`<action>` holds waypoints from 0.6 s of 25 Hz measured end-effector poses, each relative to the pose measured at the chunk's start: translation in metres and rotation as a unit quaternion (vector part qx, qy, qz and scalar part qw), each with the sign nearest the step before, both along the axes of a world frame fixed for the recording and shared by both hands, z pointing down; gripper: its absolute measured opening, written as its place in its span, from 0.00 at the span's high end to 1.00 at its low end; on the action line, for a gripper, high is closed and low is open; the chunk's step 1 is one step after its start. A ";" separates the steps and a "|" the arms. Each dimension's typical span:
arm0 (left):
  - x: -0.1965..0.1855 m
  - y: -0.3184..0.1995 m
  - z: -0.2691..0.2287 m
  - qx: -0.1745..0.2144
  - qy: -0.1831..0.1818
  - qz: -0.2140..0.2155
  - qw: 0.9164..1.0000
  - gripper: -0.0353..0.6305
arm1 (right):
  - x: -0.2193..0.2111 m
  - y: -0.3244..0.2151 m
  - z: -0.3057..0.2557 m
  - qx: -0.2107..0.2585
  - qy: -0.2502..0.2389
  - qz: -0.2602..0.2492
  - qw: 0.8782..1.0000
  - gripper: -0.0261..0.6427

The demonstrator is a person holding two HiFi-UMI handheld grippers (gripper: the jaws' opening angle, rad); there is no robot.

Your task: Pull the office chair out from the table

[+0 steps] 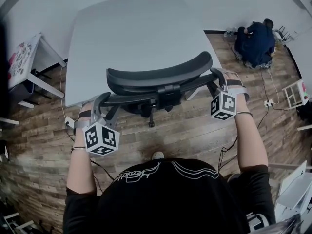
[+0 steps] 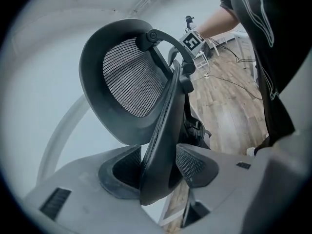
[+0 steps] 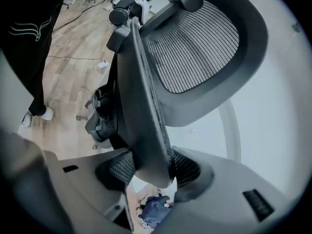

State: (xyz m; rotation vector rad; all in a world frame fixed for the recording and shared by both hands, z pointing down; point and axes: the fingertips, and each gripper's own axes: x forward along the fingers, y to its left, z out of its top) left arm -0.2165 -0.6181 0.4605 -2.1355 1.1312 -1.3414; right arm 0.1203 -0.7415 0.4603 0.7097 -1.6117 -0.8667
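Two grippers are on the office chair (image 1: 163,94), which stands pushed in at the near edge of the grey table (image 1: 126,28), its backrest (image 1: 161,74) toward the person. The left gripper (image 2: 161,167) pinches the backrest's left rim and the right gripper (image 3: 151,172) pinches its right rim, pads on either face of the frame. I'd judge the chair fairly heavy yet easy to shift, since it should roll on the wood floor (image 1: 185,135). The mesh looks soft and would give, while the plastic rim looks stiff and smooth. Those rims seem the sensible hold, gripped firmly and drawn back evenly, or the chair may swivel.
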 end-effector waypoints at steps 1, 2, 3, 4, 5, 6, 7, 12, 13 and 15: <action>0.000 0.000 0.000 0.000 -0.001 0.000 1.000 0.62 | 0.000 -0.001 -0.001 0.001 -0.002 -0.001 1.000 0.61; -0.001 0.000 0.000 -0.001 -0.003 0.000 1.000 0.62 | -0.001 -0.002 -0.001 -0.002 -0.003 -0.001 1.000 0.62; -0.001 0.000 0.001 -0.003 -0.004 -0.001 1.000 0.62 | -0.001 -0.002 -0.001 -0.008 -0.002 0.000 1.000 0.62; -0.001 0.000 0.001 -0.006 -0.004 -0.001 1.000 0.62 | -0.001 -0.001 0.000 -0.016 0.000 0.001 1.000 0.62; -0.001 0.000 0.002 -0.008 -0.004 -0.002 1.000 0.62 | 0.000 -0.001 0.001 -0.022 0.003 0.003 1.000 0.62; -0.001 0.000 0.002 -0.008 -0.003 -0.003 1.000 0.62 | 0.000 -0.001 0.002 -0.026 0.007 0.007 1.000 0.62; -0.001 0.000 0.002 -0.009 -0.002 -0.004 1.000 0.62 | 0.000 -0.002 0.002 -0.027 0.011 0.011 1.000 0.63; -0.002 -0.001 0.002 -0.017 -0.004 -0.013 1.000 0.62 | 0.000 -0.001 0.002 -0.026 0.013 0.020 0.999 0.63; -0.001 -0.001 0.002 -0.015 -0.004 -0.015 1.000 0.62 | 0.000 -0.001 0.002 -0.027 0.013 0.021 0.999 0.63; -0.001 -0.002 0.002 -0.009 -0.005 -0.015 1.000 0.62 | 0.001 -0.002 0.002 -0.027 0.014 0.026 0.999 0.63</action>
